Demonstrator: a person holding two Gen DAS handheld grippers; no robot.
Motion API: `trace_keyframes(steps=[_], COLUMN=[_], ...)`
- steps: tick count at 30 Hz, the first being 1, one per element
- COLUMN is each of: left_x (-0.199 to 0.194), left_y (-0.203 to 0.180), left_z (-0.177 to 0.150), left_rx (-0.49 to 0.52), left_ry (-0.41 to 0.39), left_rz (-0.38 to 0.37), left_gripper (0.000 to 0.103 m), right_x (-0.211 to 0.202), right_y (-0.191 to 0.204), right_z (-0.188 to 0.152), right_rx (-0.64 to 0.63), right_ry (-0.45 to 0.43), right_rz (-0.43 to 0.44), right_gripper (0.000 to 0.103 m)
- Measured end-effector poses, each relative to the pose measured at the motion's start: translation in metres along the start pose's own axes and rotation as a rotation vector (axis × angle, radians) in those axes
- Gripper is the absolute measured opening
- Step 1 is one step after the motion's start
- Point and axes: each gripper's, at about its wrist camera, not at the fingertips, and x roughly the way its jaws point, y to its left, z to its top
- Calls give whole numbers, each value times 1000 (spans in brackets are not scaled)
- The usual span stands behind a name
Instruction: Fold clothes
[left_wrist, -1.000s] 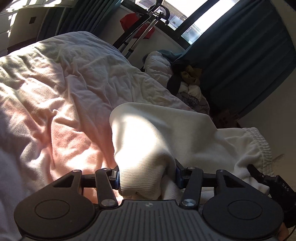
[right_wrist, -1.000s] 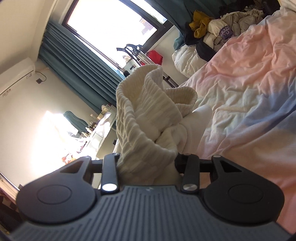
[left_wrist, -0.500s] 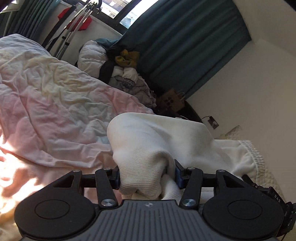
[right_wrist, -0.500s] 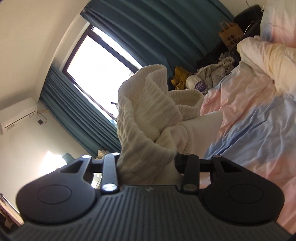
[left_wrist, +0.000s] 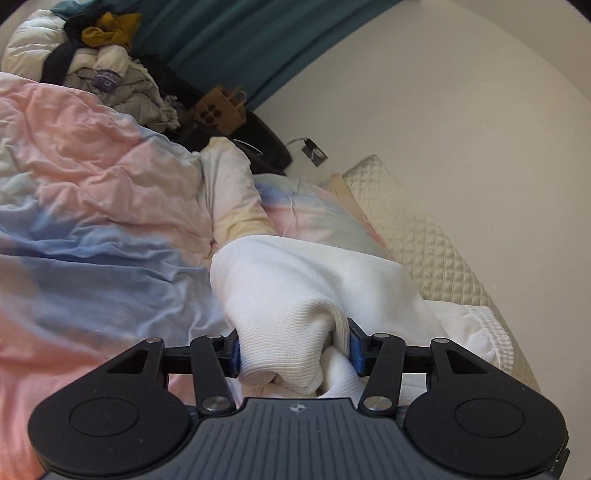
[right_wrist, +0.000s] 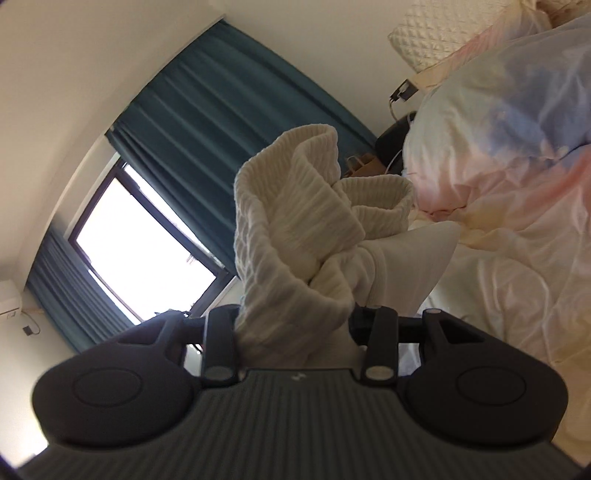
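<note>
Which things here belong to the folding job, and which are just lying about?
Part of the job:
- white ribbed-cuff knit garment
- left gripper, shut on it
- right gripper, shut on it

Lying about:
- pastel pink-and-blue duvet
- heap of unfolded clothes
- brown paper bag
- teal curtain

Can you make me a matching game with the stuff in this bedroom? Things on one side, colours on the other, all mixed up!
Things:
1. curtain
2. paper bag
3. garment held by the left tool and the right tool
4. duvet

Colours:
A. brown
B. pink and blue patches
C. white
D. teal

Pairs: 1-D, 2-A, 3-C, 4-B
</note>
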Motion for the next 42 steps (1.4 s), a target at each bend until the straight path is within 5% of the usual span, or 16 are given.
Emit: trace_keyframes(steps=[3, 9, 20, 26, 30, 36, 42], left_x=[46, 77, 108, 63, 23, -45, -107], left_y=[18, 56, 109, 95, 71, 15, -42], left_z=[-10, -23, -43, -36, -27, -19, -29], left_rx=[28, 81, 178, 250, 340, 417, 501], left_ry=[69, 151, 267, 223, 157, 50, -22], left_rz=[-14, -16, -5, 57, 115, 123, 135], left_gripper=[53, 53, 78, 101, 101, 103, 103], right_x=[-4, 10, -1, -11, -42, -76, -85], right_y=[-42, -116, -158, -132, -113, -60, 16], right_z=[-10, -62, -105, -103, -102, -79, -69], right_rx=[53, 174, 289, 277, 265, 118, -89], right_ry=[-23, -10, -15, -13, -108, -192, -184], right_rz=[-52, -156, -191, -300, -369, -418, -414], right_gripper=[43, 43, 49, 62, 86, 88, 88])
